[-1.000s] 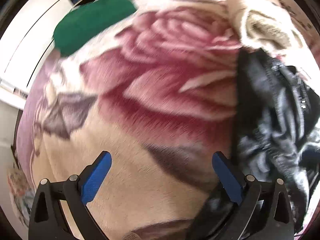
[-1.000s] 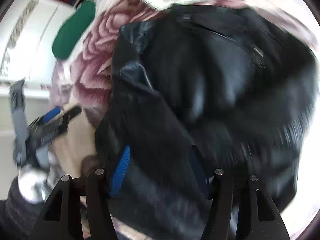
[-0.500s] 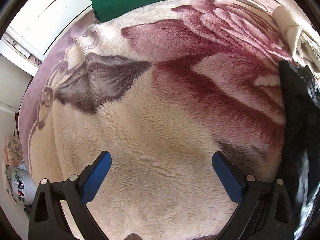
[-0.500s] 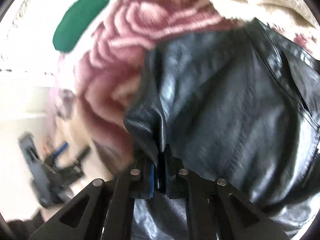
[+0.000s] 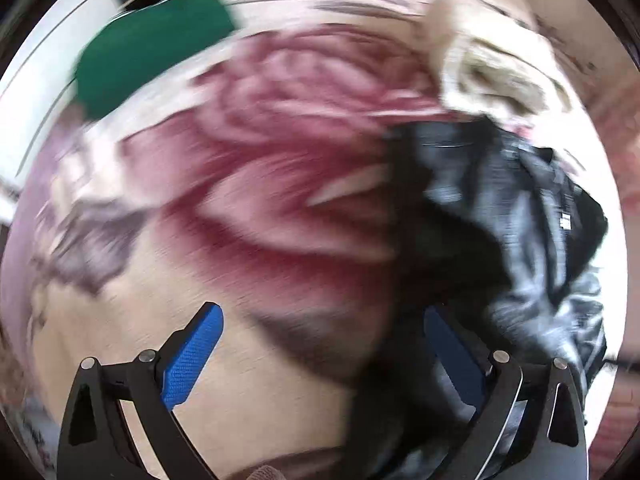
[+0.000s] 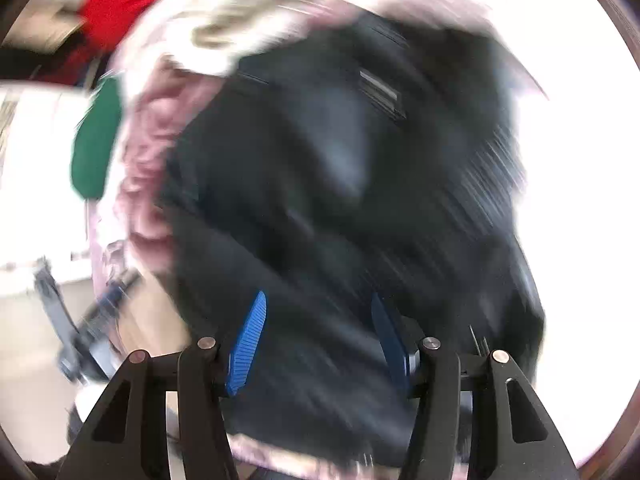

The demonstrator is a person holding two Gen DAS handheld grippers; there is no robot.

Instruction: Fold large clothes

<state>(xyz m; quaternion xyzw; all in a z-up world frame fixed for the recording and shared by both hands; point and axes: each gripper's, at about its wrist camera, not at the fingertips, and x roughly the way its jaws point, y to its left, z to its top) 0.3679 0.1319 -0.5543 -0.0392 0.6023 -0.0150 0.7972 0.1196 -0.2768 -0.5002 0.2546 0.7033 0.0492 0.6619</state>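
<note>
The black leather jacket (image 6: 340, 200) lies rumpled on the rose-patterned blanket (image 5: 260, 208), probably mid-fold. Above it, the right claw (image 6: 316, 340) is opening, clamping nothing; the left claw (image 5: 320, 356) gapes empty beside its edge.

The left hand-held gripper (image 5: 320, 356) points steeply downward, its blue-padded jaws spread wide with nothing pressed between them. The right hand-held gripper (image 6: 320, 340) also tilts down, its jaws opening; through the blur, its pads seem to touch nothing.
</note>
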